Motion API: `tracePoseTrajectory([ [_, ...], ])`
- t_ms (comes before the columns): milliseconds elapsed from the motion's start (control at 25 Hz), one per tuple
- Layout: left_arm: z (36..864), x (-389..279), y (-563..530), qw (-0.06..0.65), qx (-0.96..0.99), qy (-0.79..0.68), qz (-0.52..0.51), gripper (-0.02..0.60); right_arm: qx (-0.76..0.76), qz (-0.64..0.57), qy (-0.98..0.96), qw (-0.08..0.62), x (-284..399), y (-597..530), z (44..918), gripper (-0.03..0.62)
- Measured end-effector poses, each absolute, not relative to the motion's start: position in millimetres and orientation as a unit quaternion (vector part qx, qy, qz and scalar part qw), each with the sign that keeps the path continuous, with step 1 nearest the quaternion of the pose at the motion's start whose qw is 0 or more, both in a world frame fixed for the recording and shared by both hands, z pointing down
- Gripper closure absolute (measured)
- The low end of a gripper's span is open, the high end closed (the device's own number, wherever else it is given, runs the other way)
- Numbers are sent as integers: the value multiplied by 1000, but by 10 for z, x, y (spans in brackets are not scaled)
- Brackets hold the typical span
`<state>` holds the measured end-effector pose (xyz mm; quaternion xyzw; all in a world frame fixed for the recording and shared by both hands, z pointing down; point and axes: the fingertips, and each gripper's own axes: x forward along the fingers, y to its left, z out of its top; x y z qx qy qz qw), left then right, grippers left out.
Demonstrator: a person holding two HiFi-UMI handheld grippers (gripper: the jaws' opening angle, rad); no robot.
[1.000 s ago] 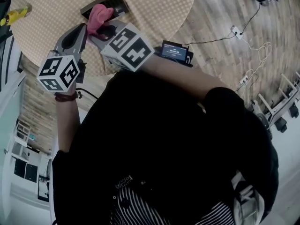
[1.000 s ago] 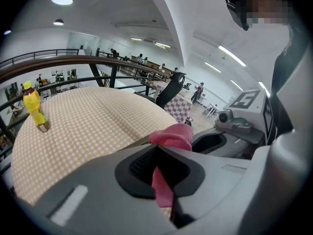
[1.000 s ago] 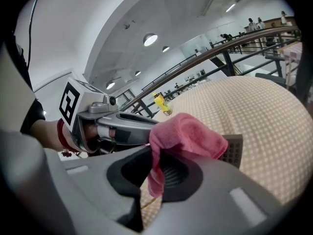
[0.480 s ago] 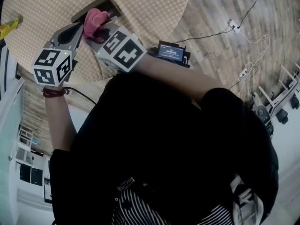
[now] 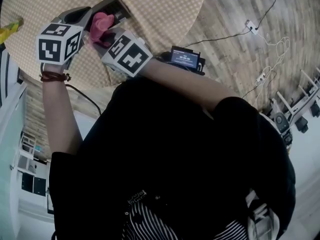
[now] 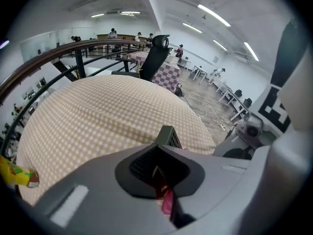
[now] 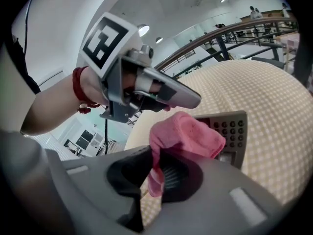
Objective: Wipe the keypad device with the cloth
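At the near edge of the round checked table (image 5: pixel 160 9), the head view shows both grippers meeting over the keypad (image 5: pixel 117 9), which lies flat on the tabletop. The right gripper (image 5: pixel 103 35) is clamped on the pink cloth (image 5: pixel 100 24), which is bunched against the near end of the keypad. The left gripper (image 5: pixel 90 13) reaches in from the left, its tip just beside the cloth. A yellow thing (image 5: pixel 10 29) lies at the table's left edge, well apart from them. A small lit screen (image 5: pixel 185 58) sits near the person's right forearm, and cables (image 5: pixel 260 79) trail over the wood floor. In the left gripper view the jaws are drawn together. Only a thin slit is left, and a sliver of pink shows in it; I cannot tell whether it is gripped. One corner of the keypad (image 6: pixel 168 136) pokes up just past the jaws, the table spreads beyond, and a black chair (image 6: pixel 155 58) stands at its far side. In the right gripper view the jaws pinch a fold of the cloth (image 7: pixel 186 136), and the rest mushrooms up over the keypad's near end. The button rows (image 7: pixel 232 129) show to the right of the cloth. The left gripper's closed tip hangs just above the cloth, and its hand (image 7: pixel 93 87) wears a red bracelet (image 7: pixel 78 89).
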<state>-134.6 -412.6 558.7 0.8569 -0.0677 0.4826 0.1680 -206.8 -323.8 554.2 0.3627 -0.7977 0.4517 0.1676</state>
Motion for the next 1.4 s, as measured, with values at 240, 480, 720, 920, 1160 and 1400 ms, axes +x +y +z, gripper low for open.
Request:
tracePoseTrajectory([
  [240, 5773, -1230, -4137, 170, 842, -58, 509, 580, 367, 449, -794, 182, -2086, -3271, 5638, 547],
  [480, 5878, -1193, -4114, 132, 833, -50, 535, 580, 375, 441, -794, 187, -2105, -3410, 5700, 546],
  [720, 5890, -1165, -4124, 164, 830, -45, 532, 580, 398, 432, -788, 184, -2061, -3688, 5770, 546],
  [920, 5874, -1111, -4156, 180, 837, -51, 515, 580, 379, 450, -790, 173, -2065, -3856, 5791, 548],
  [1160, 5831, -1088, -4067, 187, 840, -27, 508, 580, 379, 483, -768, 183, -2074, -3717, 5996, 548],
  [1400, 5838, -1100, -4073, 217, 846, -44, 485, 580, 345, 534, -744, 207, -2089, -3313, 6426, 548],
])
